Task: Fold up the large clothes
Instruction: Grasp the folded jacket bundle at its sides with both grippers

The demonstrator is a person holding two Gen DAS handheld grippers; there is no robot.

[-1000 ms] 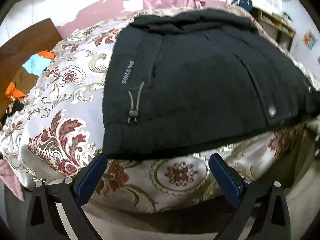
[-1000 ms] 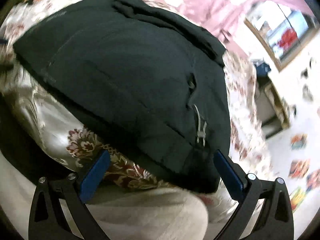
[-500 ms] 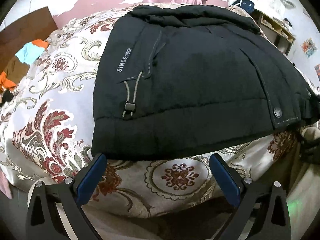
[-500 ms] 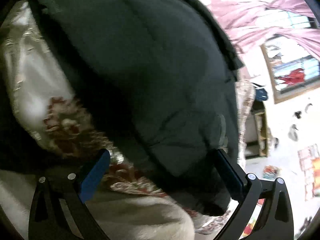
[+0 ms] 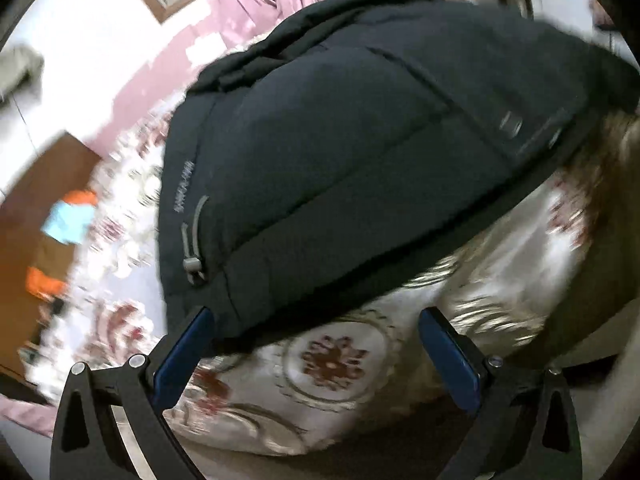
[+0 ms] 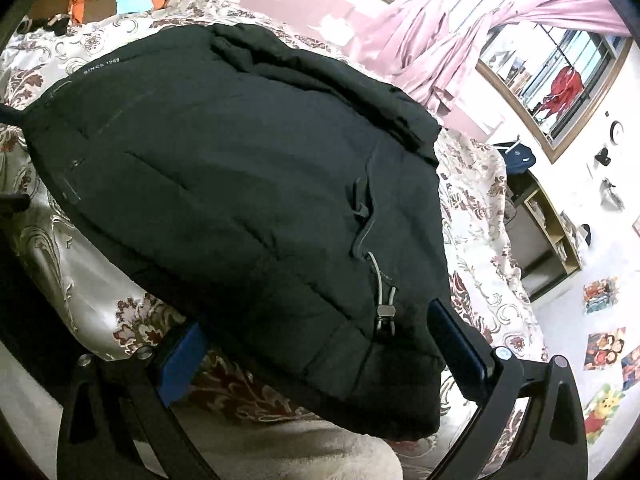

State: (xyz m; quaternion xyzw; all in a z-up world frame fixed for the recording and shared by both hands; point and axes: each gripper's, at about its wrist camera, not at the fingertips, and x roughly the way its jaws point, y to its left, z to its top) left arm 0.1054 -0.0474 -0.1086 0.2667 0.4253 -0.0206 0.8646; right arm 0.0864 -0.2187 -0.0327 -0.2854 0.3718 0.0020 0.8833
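Lying across a floral bedspread [image 6: 476, 216], the black jacket [image 6: 240, 184] fills mid-frame, its hem corner between the right gripper [image 6: 316, 344]'s spread fingers and just above the left gripper [image 5: 316, 340]'s, also spread; the left view has tilted and blurred since a moment earlier.

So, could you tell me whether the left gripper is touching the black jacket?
Cannot tell. In the blurred left wrist view, the left gripper is open at the black jacket hem; one finger's tip meets it, but neither contact nor gap shows plainly.
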